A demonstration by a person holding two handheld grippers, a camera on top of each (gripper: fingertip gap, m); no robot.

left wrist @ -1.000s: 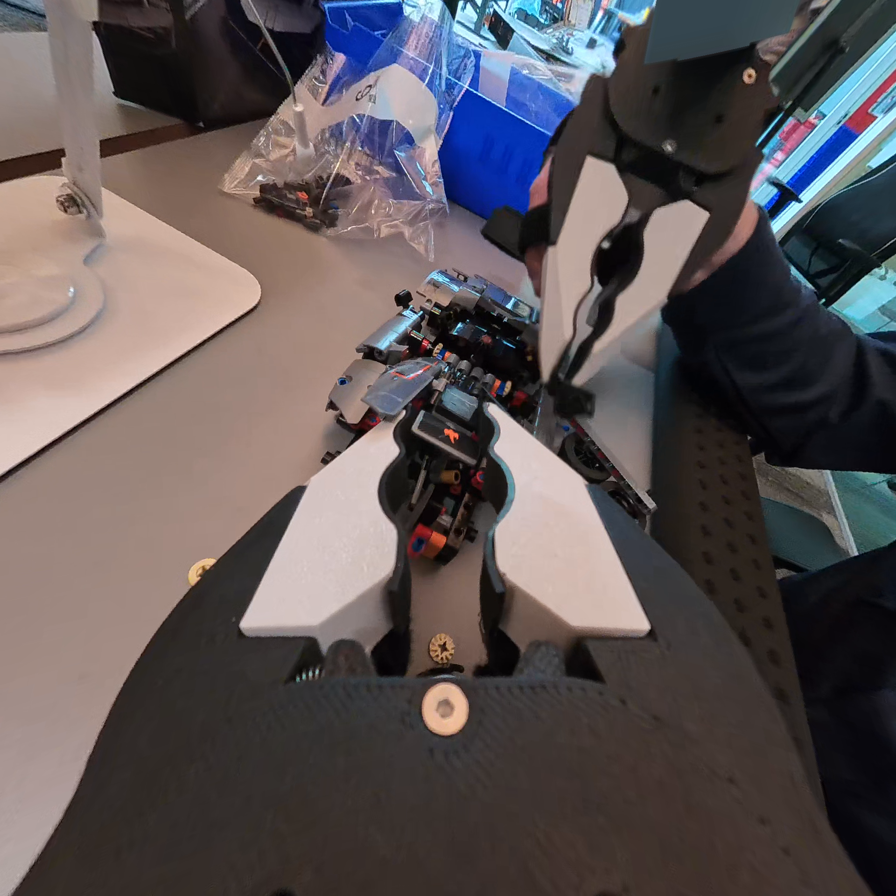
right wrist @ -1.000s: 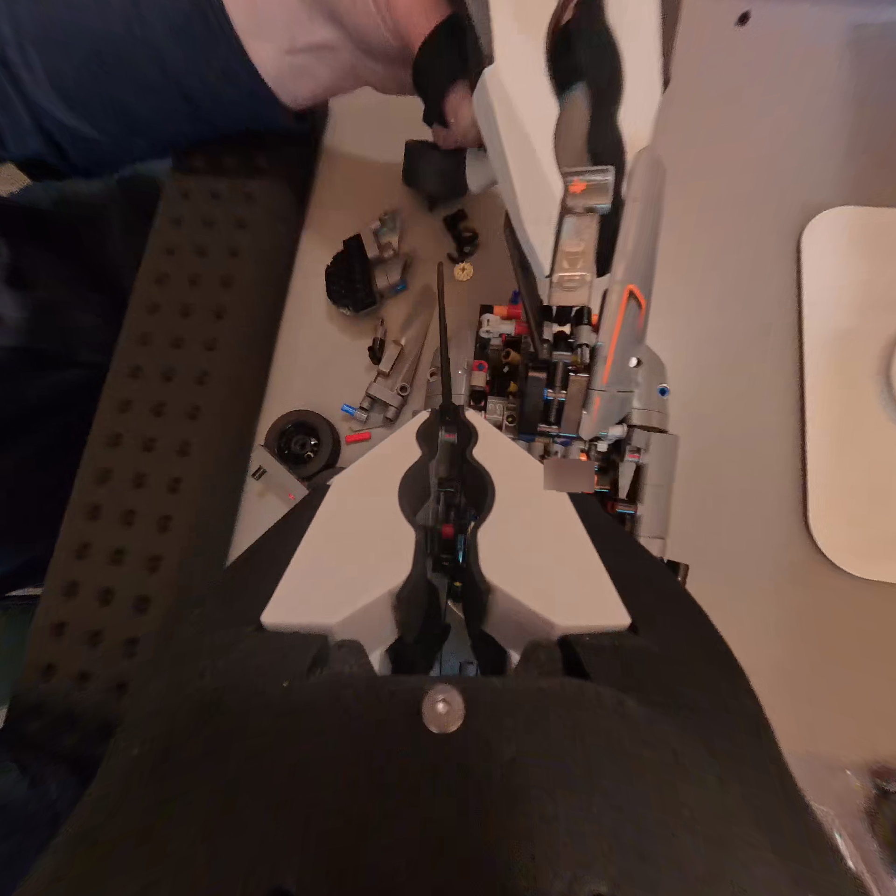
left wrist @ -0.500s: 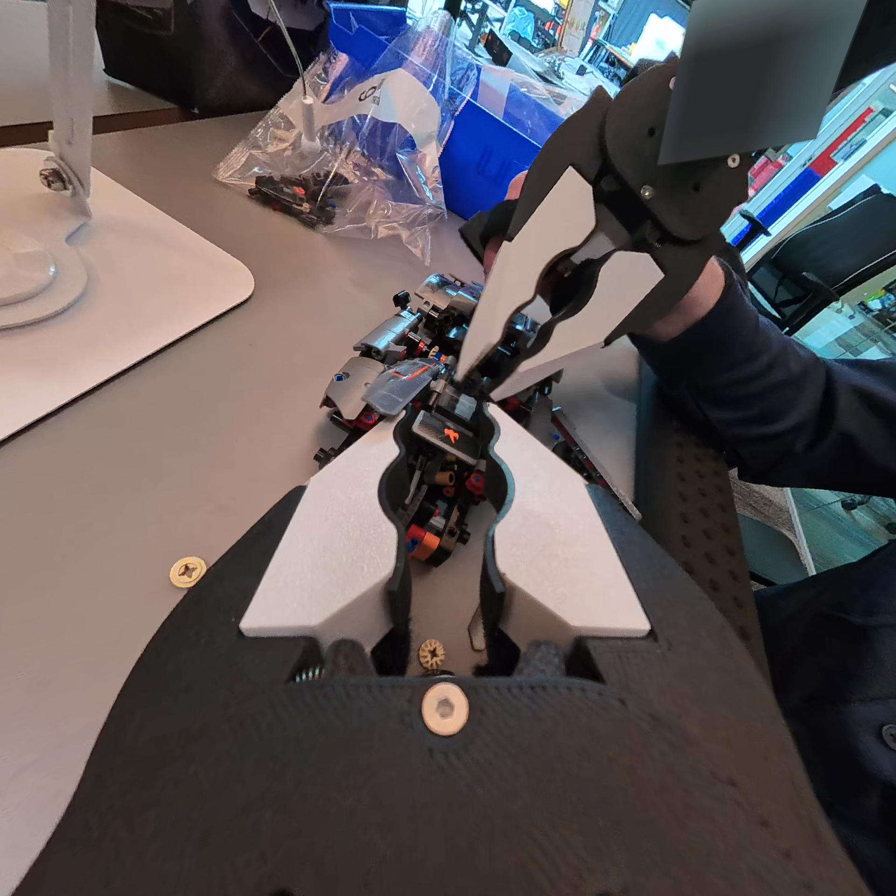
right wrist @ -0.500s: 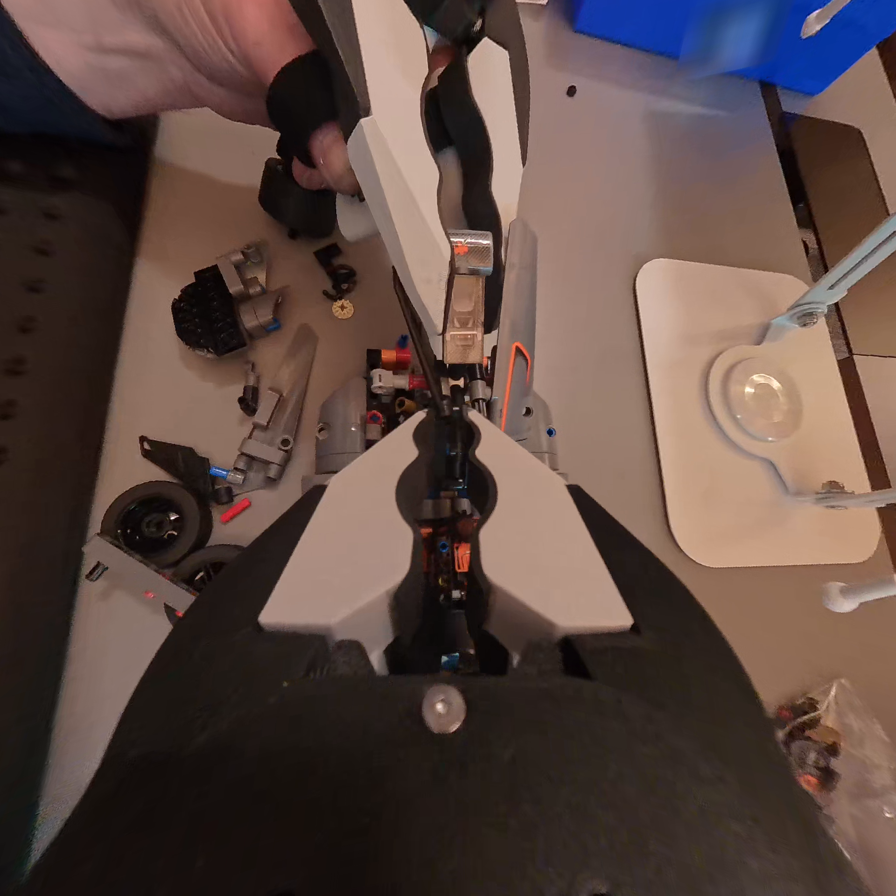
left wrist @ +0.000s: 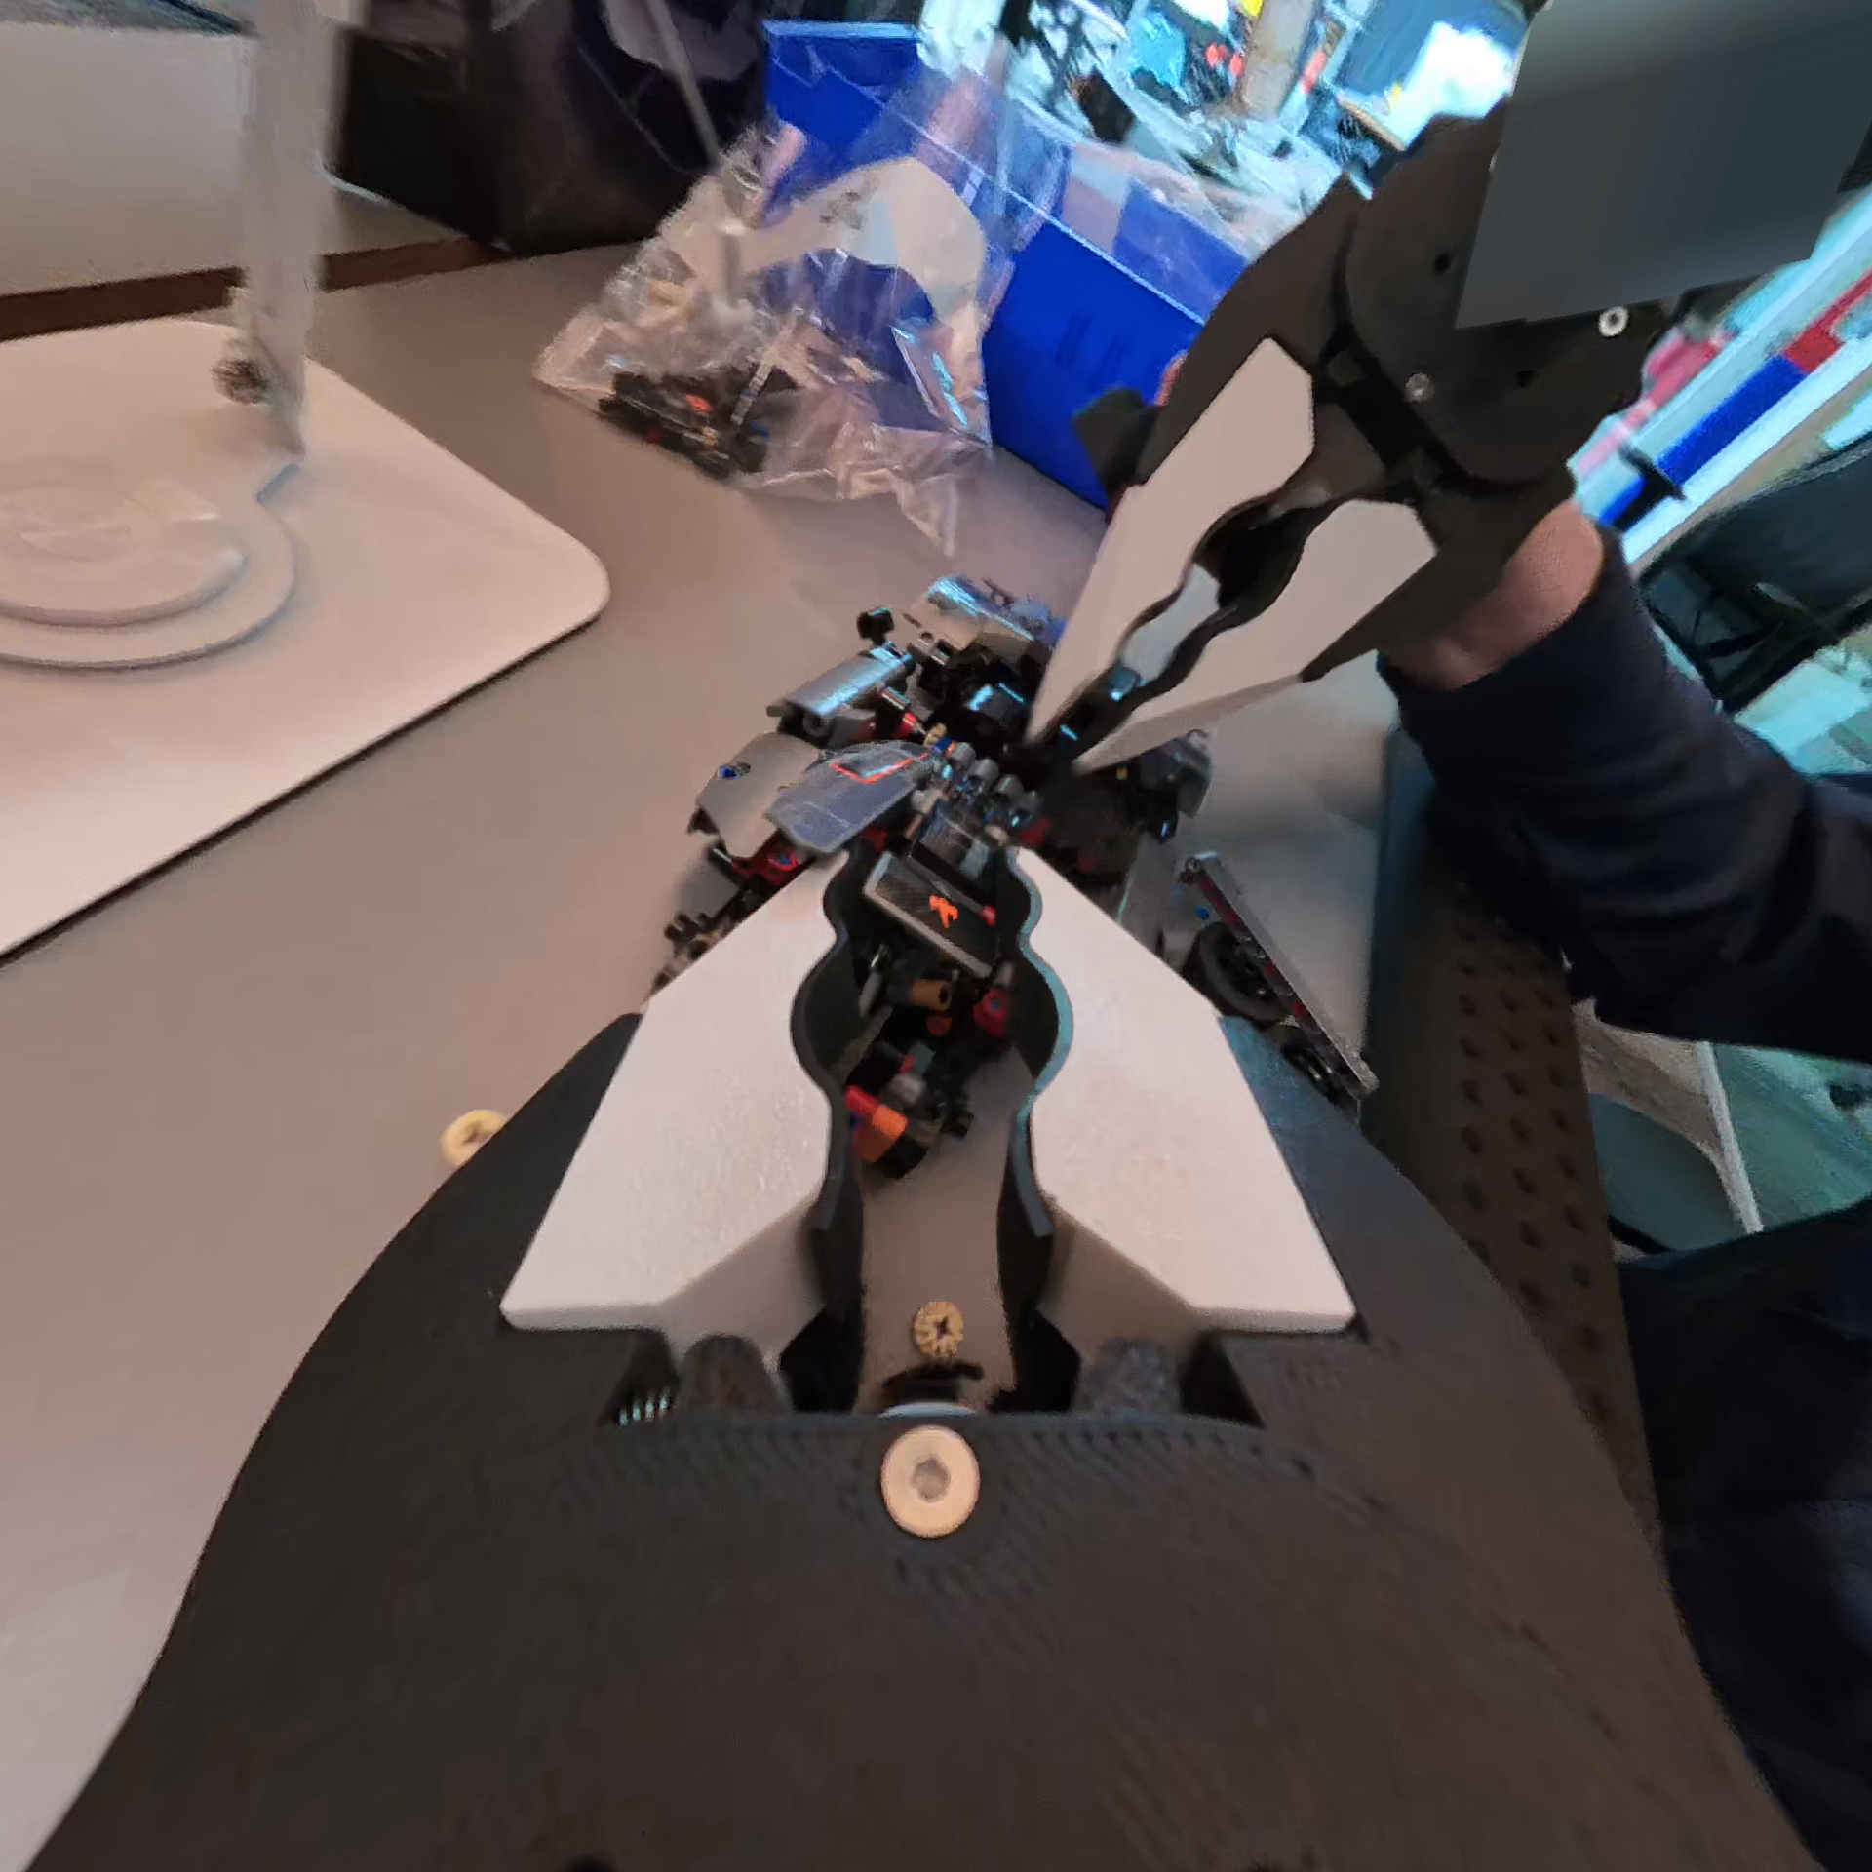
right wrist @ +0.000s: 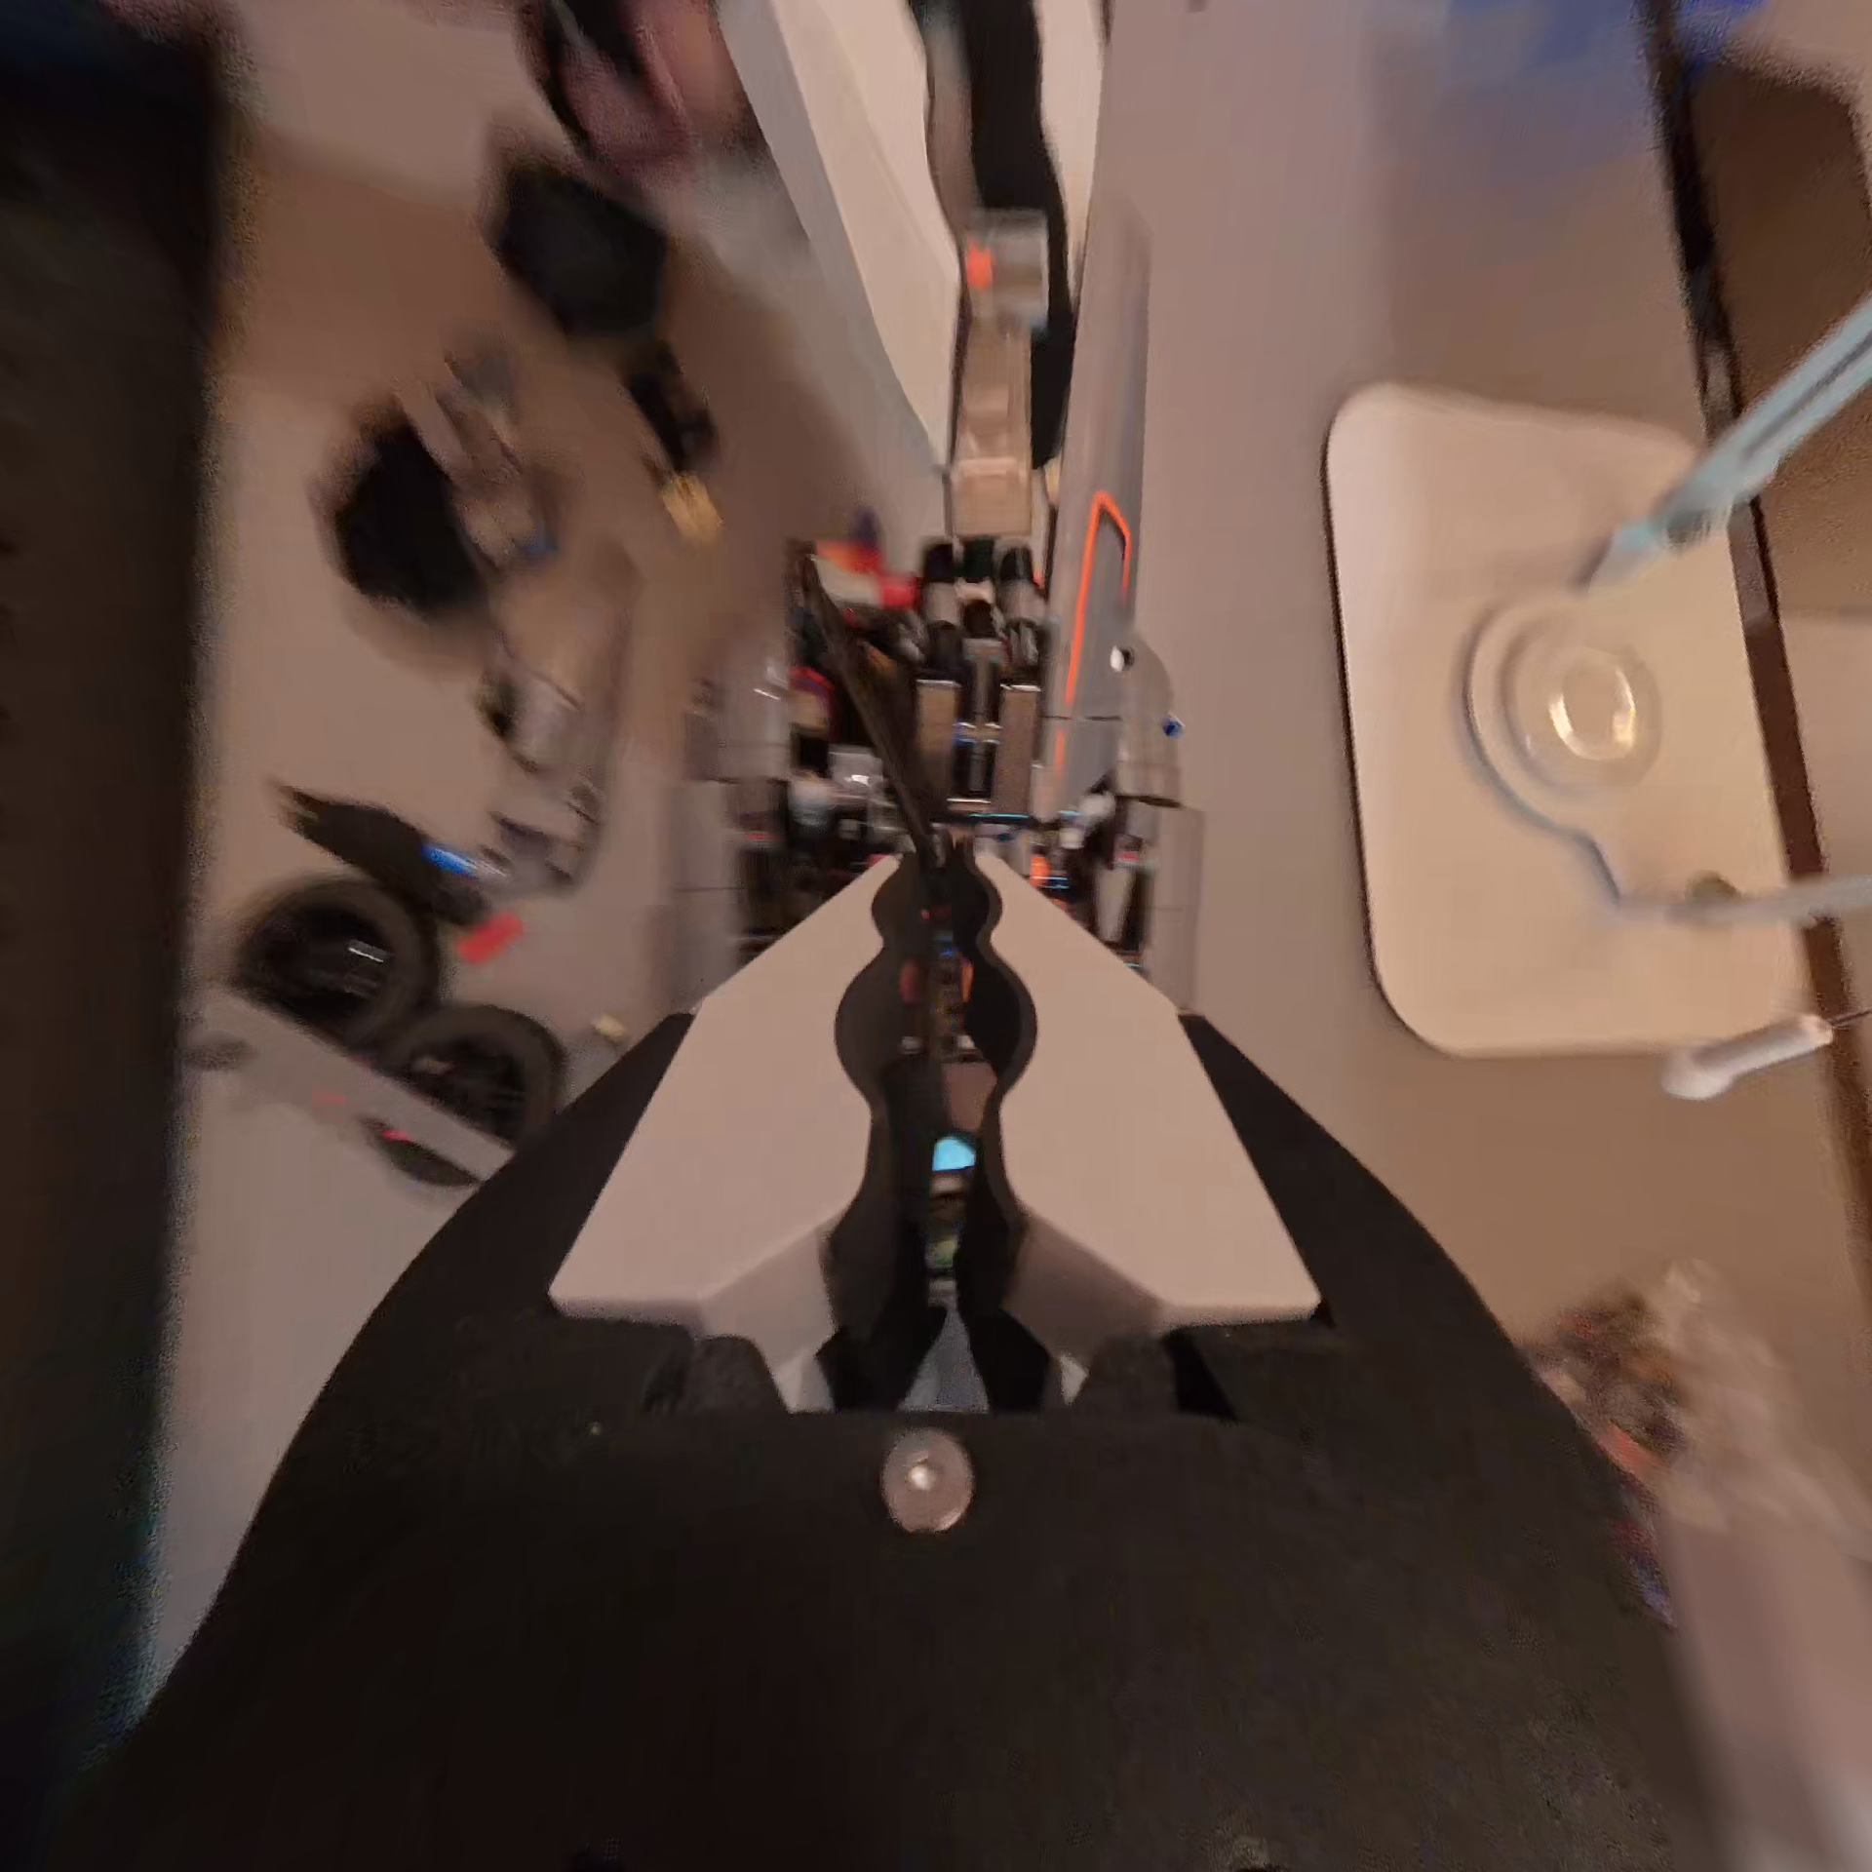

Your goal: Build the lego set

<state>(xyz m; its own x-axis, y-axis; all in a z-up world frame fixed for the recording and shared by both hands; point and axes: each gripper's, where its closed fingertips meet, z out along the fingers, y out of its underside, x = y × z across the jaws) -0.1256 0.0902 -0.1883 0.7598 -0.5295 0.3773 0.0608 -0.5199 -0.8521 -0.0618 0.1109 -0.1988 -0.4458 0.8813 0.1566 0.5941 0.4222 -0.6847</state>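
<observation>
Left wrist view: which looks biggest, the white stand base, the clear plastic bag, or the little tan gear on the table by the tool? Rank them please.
Largest to smallest, as they appear:
1. white stand base, partly cut off by the picture's edge
2. clear plastic bag, lying farther back, so it may look smaller than it is
3. tan gear, far the smallest

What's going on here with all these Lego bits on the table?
A person is building a Lego car with a handheld tool in each hand. The left tool is shut on one end of the car, holding it on the table. The right tool reaches in from the far side, its tips nearly together on a thin black piece at the car's middle. Loose wheels and a bag of parts lie nearby.
</observation>
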